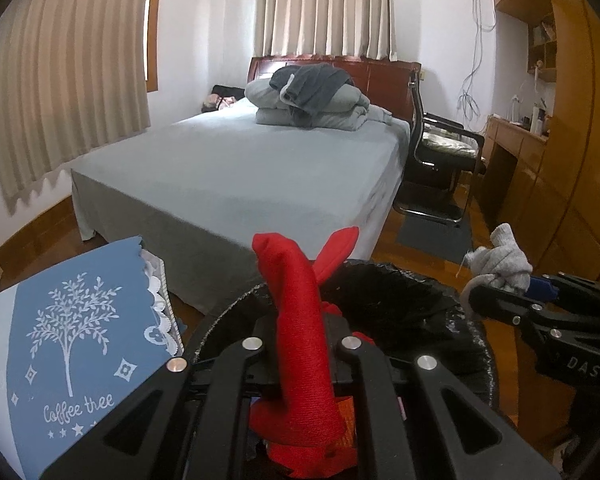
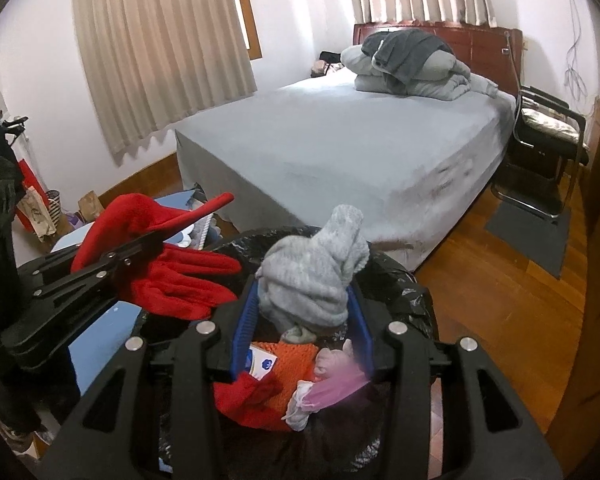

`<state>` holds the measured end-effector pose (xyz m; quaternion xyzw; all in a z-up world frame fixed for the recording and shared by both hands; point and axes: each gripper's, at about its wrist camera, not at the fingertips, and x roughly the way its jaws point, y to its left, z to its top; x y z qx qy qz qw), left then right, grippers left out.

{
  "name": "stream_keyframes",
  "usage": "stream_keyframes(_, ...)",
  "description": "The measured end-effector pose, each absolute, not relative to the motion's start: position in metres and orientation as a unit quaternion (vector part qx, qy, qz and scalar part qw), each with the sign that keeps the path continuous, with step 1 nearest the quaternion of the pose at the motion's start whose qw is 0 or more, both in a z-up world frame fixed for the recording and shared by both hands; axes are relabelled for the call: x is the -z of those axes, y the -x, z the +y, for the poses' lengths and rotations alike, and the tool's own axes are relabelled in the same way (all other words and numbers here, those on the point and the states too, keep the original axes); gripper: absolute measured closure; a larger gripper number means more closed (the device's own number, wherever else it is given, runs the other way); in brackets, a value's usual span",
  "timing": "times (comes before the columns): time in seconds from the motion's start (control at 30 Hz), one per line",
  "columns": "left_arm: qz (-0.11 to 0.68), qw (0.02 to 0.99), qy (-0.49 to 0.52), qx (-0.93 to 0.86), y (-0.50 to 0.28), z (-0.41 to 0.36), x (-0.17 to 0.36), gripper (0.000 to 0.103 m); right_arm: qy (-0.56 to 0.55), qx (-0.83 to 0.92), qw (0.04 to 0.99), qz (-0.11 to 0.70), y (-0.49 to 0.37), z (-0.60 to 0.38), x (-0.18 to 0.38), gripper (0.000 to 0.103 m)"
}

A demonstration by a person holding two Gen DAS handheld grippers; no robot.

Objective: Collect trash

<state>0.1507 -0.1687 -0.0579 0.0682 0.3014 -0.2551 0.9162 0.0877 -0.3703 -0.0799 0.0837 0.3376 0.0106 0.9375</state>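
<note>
Both grippers were over the bin, each loaded. Left to right:

Left gripper (image 1: pixel 296 344) was clamped nearly shut on the red glove (image 1: pixel 300 312); in the right wrist view the glove's fingers (image 2: pixel 188 280) hung out past the jaws, above the near-left rim of the bin (image 1: pixel 380 280). Right gripper (image 2: pixel 302 312) stood roughly part-open with its blue pads (image 2: pixel 244 320) squeezing a balled grey sock (image 2: pixel 316 272), so it was a grip, not an empty gap. It sat above the bin's mouth.

Bin contents visible below the right gripper: orange knit (image 2: pixel 296 356), red cloth (image 2: pixel 252 400), a pinkish-white scrap (image 2: pixel 328 372), a small card or packet (image 2: pixel 262 360).

Step in hand, as I judged it: drop both items in. To do it well, bring each load fully inside the rim before releasing. The glove was the risk: its fingers trailed toward the left edge and could drape over the liner (image 2: pixel 412 292) instead of falling in. Move it toward the centre, open wide, let it fall clear.

Around: blue "Coffee tree" cloth (image 1: pixel 80 320) just beside the bin on the left, close enough for the left gripper to brush. Bed (image 1: pixel 240 168) beyond, folded bedding (image 1: pixel 312 100) at its far end. Chair (image 1: pixel 440 148), floor mat (image 1: pixel 436 236) and wooden desk unit (image 1: pixel 540 140) to the right, well apart. Paper bags (image 2: pixel 40 208) far left. Nothing blocked the drop itself.
</note>
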Motion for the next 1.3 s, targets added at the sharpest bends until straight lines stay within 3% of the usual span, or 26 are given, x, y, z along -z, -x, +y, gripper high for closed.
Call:
stream_keyframes(0.07,0.308,0.913,-0.064,0.259,-0.155,-0.168,0.059,0.085,-0.083,-0.008,0.937,0.341,-0.092,-0.371,0.083,0.056)
stream_keyframes(0.1,0.311,0.912,-0.064,0.259,-0.157,-0.168,0.060,0.080,-0.082,-0.005,0.936,0.342,-0.094,-0.371,0.084,0.046)
stream_keyframes(0.13,0.313,0.911,-0.063,0.259,-0.158,-0.168,0.060,0.068,-0.081,-0.001,0.936,0.343,-0.096,-0.371,0.086,0.037)
stream_keyframes(0.3,0.314,0.915,-0.056,0.248,-0.162,-0.158,0.060,0.045,-0.089,0.012,0.936,0.340,-0.099,-0.374,0.087,0.019)
stream_keyframes(0.37,0.313,0.917,-0.051,0.243,-0.163,-0.153,0.059,0.035,-0.088,0.014,0.937,0.339,-0.097,-0.374,0.086,0.016)
stream_keyframes(0.67,0.298,0.929,-0.060,0.213,-0.154,-0.130,0.042,0.011,-0.095,0.021,0.936,0.339,-0.081,-0.372,0.075,0.007)
stream_keyframes(0.8,0.292,0.933,-0.063,0.201,-0.142,-0.117,0.033,0.006,-0.102,0.018,0.937,0.334,-0.070,-0.366,0.063,0.007)
stream_keyframes(1.3,0.279,0.943,-0.057,0.174,-0.084,-0.077,0.004,0.006,-0.087,0.000,0.942,0.323,-0.033,-0.331,0.021,0.006)
